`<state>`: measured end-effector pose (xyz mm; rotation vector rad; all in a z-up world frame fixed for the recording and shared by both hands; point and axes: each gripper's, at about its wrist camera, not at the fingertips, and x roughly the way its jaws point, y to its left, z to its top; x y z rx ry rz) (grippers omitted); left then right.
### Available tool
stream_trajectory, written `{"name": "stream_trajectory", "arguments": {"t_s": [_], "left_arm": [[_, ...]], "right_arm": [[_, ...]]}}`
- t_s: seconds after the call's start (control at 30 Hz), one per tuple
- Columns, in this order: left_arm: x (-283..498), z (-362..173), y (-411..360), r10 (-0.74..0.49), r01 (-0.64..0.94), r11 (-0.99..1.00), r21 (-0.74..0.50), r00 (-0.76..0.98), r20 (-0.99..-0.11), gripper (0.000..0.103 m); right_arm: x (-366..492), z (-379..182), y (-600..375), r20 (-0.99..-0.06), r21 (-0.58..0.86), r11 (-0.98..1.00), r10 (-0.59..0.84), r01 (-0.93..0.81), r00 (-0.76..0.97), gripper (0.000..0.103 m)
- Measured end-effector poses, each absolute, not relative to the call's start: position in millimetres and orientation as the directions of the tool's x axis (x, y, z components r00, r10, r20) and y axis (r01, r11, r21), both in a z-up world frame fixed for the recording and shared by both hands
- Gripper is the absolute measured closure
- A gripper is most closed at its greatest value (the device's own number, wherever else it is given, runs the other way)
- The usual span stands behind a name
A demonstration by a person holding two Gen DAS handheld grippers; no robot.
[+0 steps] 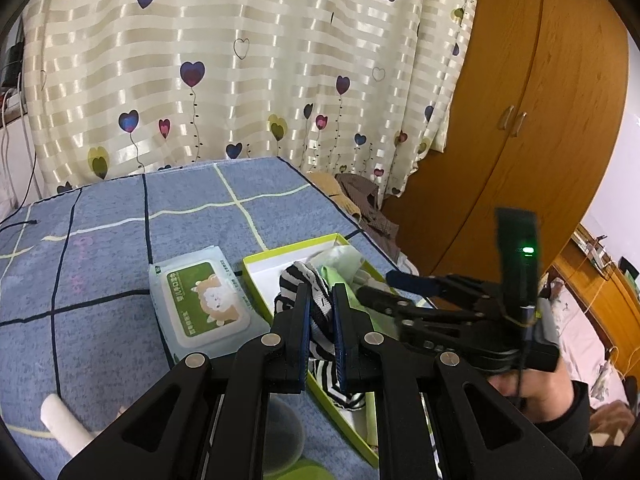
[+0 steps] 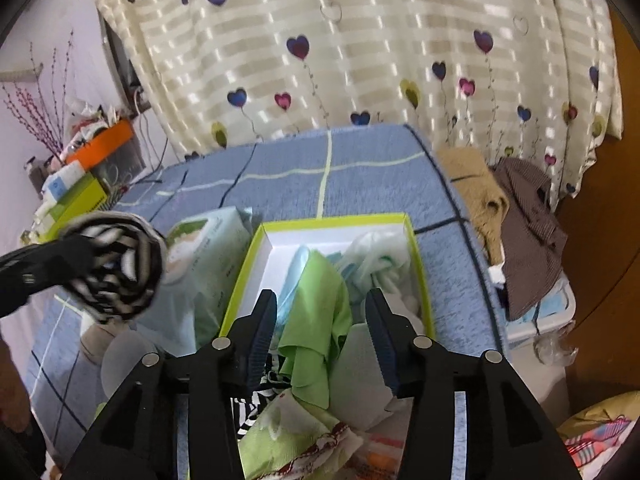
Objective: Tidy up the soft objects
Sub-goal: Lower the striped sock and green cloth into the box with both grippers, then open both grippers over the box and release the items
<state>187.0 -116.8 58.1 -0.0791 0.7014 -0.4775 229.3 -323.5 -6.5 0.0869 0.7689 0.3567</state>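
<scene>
My left gripper (image 1: 322, 292) is shut on a black-and-white striped cloth (image 1: 296, 276), held above the near end of a white box with a lime-green rim (image 1: 292, 247). In the right wrist view the same striped bundle (image 2: 116, 264) hangs from the left gripper (image 2: 76, 258), left of the box (image 2: 332, 220). My right gripper (image 2: 320, 293) stands open over the box. A green cloth (image 2: 316, 332) lies loose between its fingers, and the pads do not press on it. Pale blue and white fabrics (image 2: 376, 256) fill the box's far right corner. From the left wrist camera, the right gripper (image 1: 375, 285) reaches in from the right.
A pack of wet wipes (image 1: 204, 304) lies on the blue checked bedspread (image 1: 100, 248), just left of the box. A white roll (image 1: 64, 420) sits near the front edge. Brown and tan clothes (image 2: 520, 220) hang off the bed's right side. Behind stand a curtain and a wooden wardrobe (image 1: 520, 120).
</scene>
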Motion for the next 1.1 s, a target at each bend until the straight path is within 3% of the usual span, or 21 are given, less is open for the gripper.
{"name": "stream_trajectory", "arguments": {"t_s": [0.33,0.7,0.9,1.1], "left_arm": [[221.5,38.3,-146.5,-0.443,0.416,0.884,-0.213,0.602,-0.664,0.092],[252.7,14.2,-165.0,-0.348,0.363,0.919,-0.153,0.566,-0.747,0.092],[260.3,5.0,-167.0,-0.339,0.354,0.922,-0.157,0.54,-0.771,0.074],[252.9,18.1,-162.1,-0.387,0.369,0.907,-0.201,0.546,-0.743,0.072]], "right_arm": [[210.6,8.1,-344.2,-0.626,0.234,0.936,0.351,-0.261,0.697,0.057],[205.7,8.6,-352.8,-0.604,0.267,0.927,0.373,-0.262,0.704,0.057],[205.1,8.5,-353.9,-0.604,0.269,0.927,0.375,-0.263,0.704,0.057],[202.7,10.3,-355.4,-0.602,0.269,0.928,0.372,-0.259,0.707,0.057]]}}
